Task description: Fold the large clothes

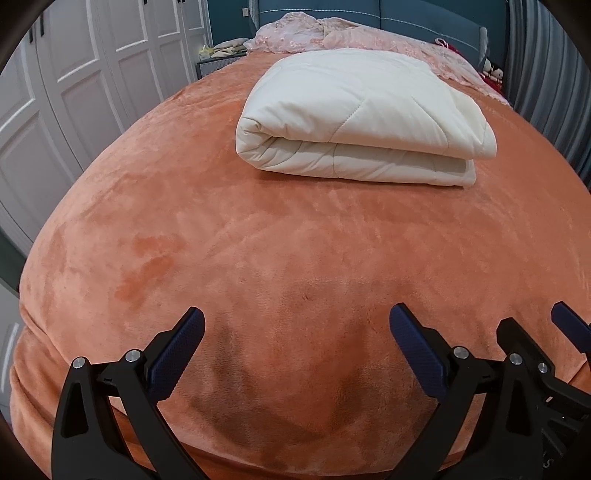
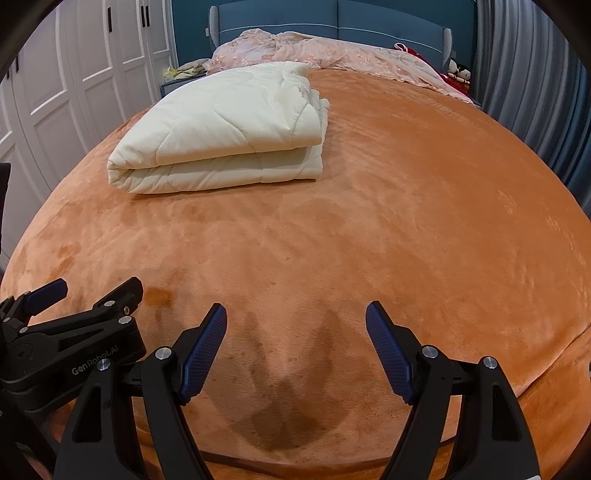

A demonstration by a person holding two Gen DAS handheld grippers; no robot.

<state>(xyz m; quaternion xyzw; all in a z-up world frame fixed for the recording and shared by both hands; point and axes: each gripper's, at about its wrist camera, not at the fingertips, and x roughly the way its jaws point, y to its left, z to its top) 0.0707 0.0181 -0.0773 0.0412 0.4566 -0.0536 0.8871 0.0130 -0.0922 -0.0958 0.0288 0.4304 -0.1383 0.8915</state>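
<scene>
bed point(image 1: 258, 236): covered edge to edge by an orange plush blanket, nap brushed in patches, darker streaks near the foot edge
quilt point(image 1: 354, 122): cream, quilted, already folded into a thick multi-layer bundle; lies flat mid-bed, towards the head end, well apart from both grippers; rounded fold faces the foot edge, loose layered edges on its right side
quilt, right wrist view point(image 2: 221, 129): same bundle, sits left of centre, nearer the left edge of the bed
left gripper point(image 1: 297, 325): jaws spread wide, nothing between them, blue pads bare; hangs over the foot edge, angled down at the blanket, not touching fabric
right gripper point(image 2: 295, 319): jaws spread wide, empty; also over the foot edge, just beside the left one
head end: crumpled pink floral bedding point(image 2: 314, 51) against a blue padded headboard point(image 2: 332, 22)
left side of bed: white panelled wardrobe doors point(image 1: 92, 74)
right side of bed: grey curtain point(image 2: 535, 74); small plush toys point(image 2: 458, 72) at the far right corner
</scene>
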